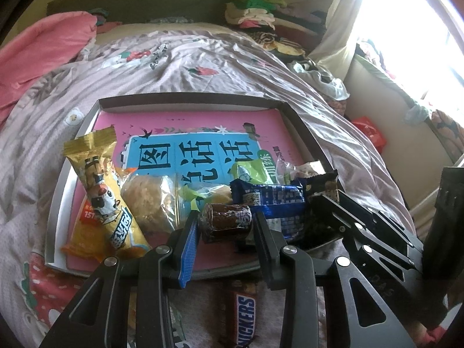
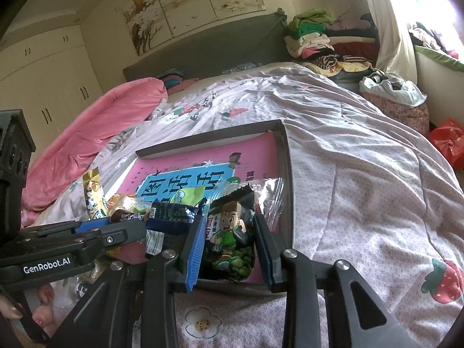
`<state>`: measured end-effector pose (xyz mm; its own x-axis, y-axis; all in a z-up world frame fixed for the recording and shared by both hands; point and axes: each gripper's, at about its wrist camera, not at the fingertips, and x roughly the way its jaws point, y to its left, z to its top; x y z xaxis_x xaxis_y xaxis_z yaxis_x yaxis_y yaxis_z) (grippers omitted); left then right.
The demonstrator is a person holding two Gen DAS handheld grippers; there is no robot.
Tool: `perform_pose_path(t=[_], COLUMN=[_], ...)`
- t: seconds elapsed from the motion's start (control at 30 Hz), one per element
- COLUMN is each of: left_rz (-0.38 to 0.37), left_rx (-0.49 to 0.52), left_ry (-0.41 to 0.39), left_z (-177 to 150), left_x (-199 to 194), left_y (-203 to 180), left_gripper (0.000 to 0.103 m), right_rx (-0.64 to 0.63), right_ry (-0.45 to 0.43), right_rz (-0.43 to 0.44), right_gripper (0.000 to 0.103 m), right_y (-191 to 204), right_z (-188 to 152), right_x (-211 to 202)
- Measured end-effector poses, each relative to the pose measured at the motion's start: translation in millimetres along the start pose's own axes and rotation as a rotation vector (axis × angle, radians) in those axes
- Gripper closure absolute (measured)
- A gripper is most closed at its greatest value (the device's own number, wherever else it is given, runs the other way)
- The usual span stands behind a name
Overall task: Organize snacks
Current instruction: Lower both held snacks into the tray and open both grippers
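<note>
A shallow grey tray with a pink book in it lies on the bed. Several snacks lie along its near edge: a yellow packet, a clear-wrapped pastry, a blue packet. My left gripper is shut on a brown candy roll over the tray's near edge. My right gripper is shut on a black packet with a cartoon boy at the tray's near right corner. A Snickers bar lies on the bedding below the left gripper.
The bed has a pale strawberry-print cover and a pink quilt at the left. Folded clothes are piled at the headboard. A white plastic bag and a red bag sit at the right.
</note>
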<state>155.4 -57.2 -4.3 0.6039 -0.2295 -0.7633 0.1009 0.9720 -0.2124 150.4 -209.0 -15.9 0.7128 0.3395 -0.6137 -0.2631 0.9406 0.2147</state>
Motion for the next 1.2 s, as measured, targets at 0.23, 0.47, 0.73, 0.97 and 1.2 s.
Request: perform_pose_path(t=[0.23,0.47,0.73,0.97,1.2], left_rz=[0.012,0.013,0.005,0.014,0.005], left_rx=[-0.005,-0.01,-0.017,-0.019,-0.023], left_ry=[-0.005,-0.004,-0.001,-0.002,-0.006], left_z=[-0.7,1.3,0.6,-0.3,-0.7], left_x=[2.2,4.5,4.8,4.8,2.6], left_y=[4.0,5.6,7.0,7.1,6.7], left_gripper=[0.065,0.064,0.064,0.064,0.059], right_rx=[0.003,0.006,0.008,0.035,0.043], right_ry=[0.004,0.005,0.004,-0.005,-0.012], right_rz=[-0.001,-0.004,-0.005,-0.005,-0.011], right_gripper=[0.068,0.068,0.068,0.058,0.056], right_y=[-0.2,0.0,-0.6,-6.0,-7.6], right_z=[-0.9,-1.6,-1.0,1.6,2.5], right_x=[-1.2,-1.6,-1.5,-3.9,-6.5])
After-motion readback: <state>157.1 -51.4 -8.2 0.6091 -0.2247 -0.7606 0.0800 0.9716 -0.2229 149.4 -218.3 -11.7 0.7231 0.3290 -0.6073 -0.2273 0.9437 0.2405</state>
